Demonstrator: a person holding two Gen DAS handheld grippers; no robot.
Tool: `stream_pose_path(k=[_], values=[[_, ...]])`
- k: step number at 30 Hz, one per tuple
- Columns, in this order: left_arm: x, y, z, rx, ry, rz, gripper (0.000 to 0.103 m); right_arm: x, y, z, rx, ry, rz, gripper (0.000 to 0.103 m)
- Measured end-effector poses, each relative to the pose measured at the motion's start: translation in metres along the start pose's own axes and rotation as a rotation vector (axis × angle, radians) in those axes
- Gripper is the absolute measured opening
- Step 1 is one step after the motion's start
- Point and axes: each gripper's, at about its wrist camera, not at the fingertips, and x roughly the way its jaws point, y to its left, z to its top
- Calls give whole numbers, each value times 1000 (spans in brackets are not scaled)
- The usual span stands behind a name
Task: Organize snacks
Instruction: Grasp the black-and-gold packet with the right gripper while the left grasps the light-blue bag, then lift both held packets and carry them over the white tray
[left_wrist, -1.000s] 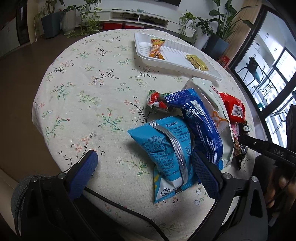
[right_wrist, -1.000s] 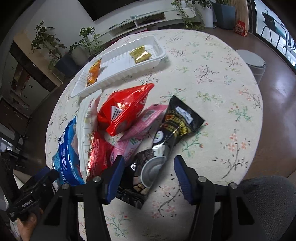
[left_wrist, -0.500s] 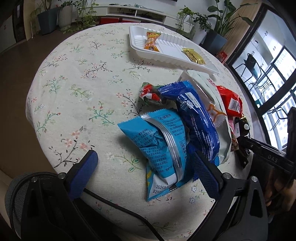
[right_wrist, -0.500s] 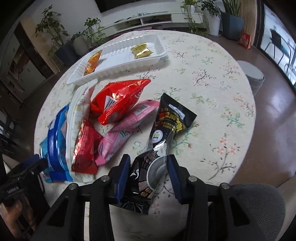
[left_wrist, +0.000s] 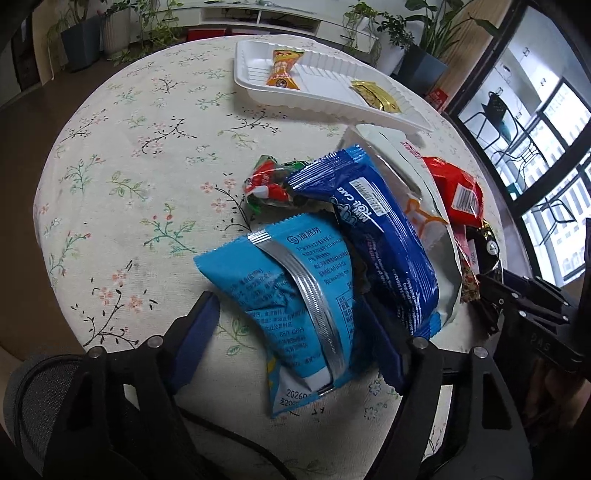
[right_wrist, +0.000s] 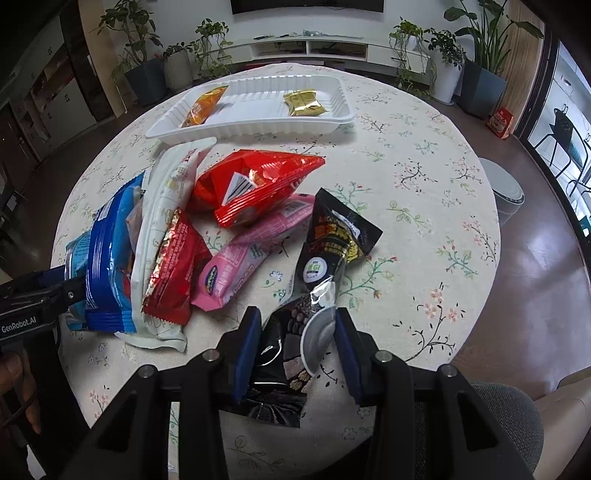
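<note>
A pile of snack packets lies on the round floral table. My left gripper straddles a light blue packet, its jaws narrowed around it, with a dark blue roll-cake packet beside it. My right gripper is shut on the near end of a black packet. A white tray at the far side holds an orange packet and a gold packet. A red packet, a pink packet and a white packet lie in the pile.
A small red-green packet lies left of the dark blue one. A grey stool stands right of the table. Potted plants and a low white shelf line the far wall. The table edge is just under both grippers.
My right gripper has closed from wide open onto the black packet. My left gripper's jaws have narrowed around the light blue packet and moved forward over it.
</note>
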Motion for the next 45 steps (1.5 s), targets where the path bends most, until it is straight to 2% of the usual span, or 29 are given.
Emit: stream_pose_path(k=[9,11,12,13,16,21,26,31,34,38,45], values=[[1,-2,0,53,-6,-22,74,8,3,-5,20,26,45,43],[-1,2,1,48,-4,-41,64,7,0,-4,40,28,57,41],[-1,4,2,46,0,-49,52,7,-2,-4,48,30,63,40],[-2,5,2,46,5,-58,46,7,-3,-4,53,30,66,40],[-2,-1,1,86,13,-45,43,6,-2,-5,52,30,64,41],[-3,-7,-4,120,14,-57,41,5,-5,-6,69,35,86,36],[-7,0,-6,111,10,-95,39,3,-15,-9,116,37,130,31],[-11,15,-13,60,10,-173,37,0,-18,-11,139,34,158,28],[-18,26,-15,21,-16,-222,37,-4,-23,-14,168,36,183,27],[-26,35,-11,-7,-44,-237,37,-8,-32,-15,215,29,214,27],[-48,49,2,-49,-100,-312,37,-24,-38,-9,250,-12,251,27]])
